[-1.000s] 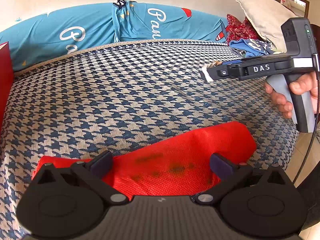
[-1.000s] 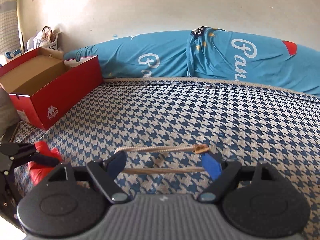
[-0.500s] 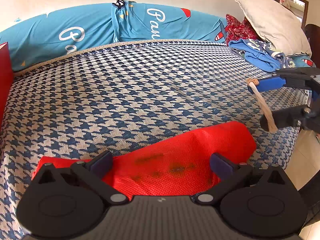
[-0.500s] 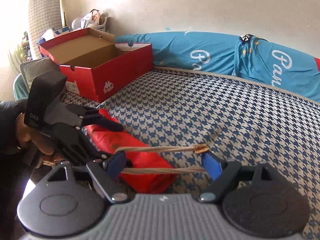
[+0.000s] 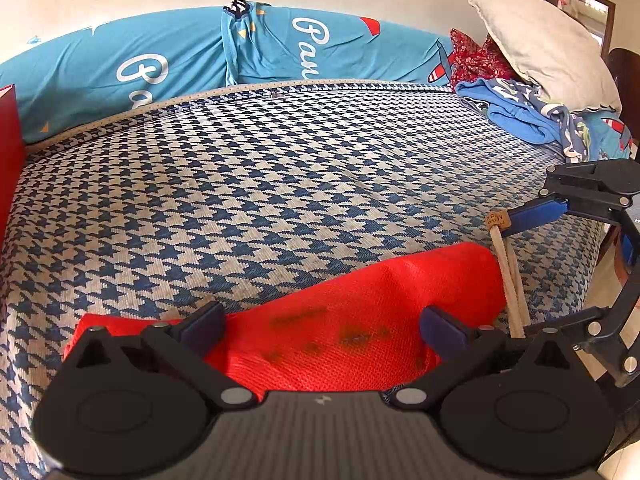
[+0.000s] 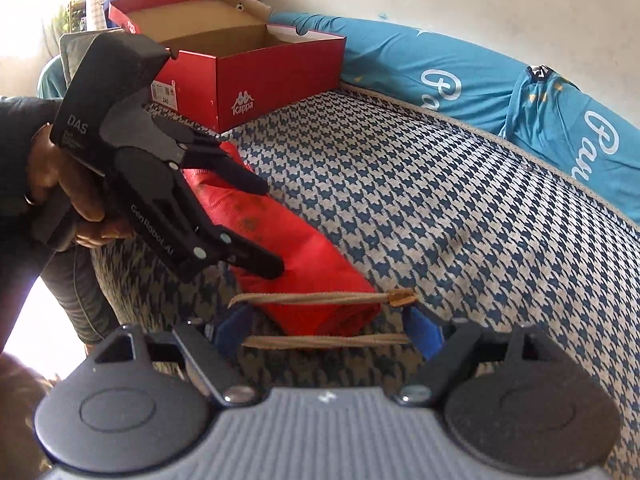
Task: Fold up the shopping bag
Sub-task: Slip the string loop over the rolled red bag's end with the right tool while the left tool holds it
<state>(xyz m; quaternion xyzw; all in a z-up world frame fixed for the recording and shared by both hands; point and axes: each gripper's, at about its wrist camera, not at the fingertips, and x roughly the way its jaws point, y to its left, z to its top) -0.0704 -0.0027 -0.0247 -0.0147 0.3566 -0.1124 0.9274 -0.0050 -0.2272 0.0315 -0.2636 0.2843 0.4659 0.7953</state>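
The right claw (image 5: 520,268) has swung in from the far right of the left-wrist view — a second ago it sat high at the right edge, well clear of the bag; now it sits just beside the bag's right end. Its jaws stand wide apart with a tan elastic band (image 6: 324,300) stretched taut between the blue fingers (image 6: 420,326), and that spread has not changed. In the right-wrist view the band now frames the near end of the bag (image 6: 304,264), where before it showed only bare bed (image 6: 440,208).

The bag lies folded into a long red bundle near the bed's front edge, low and centre in the left-wrist view. The left claw (image 5: 320,318) is spread open above it; whether its fingers (image 5: 202,322) press the cloth I cannot tell.

My reading: the folding looks largely done, and the band is lined up to slip over the bundle's end — the open claw must keep it stretched until then.
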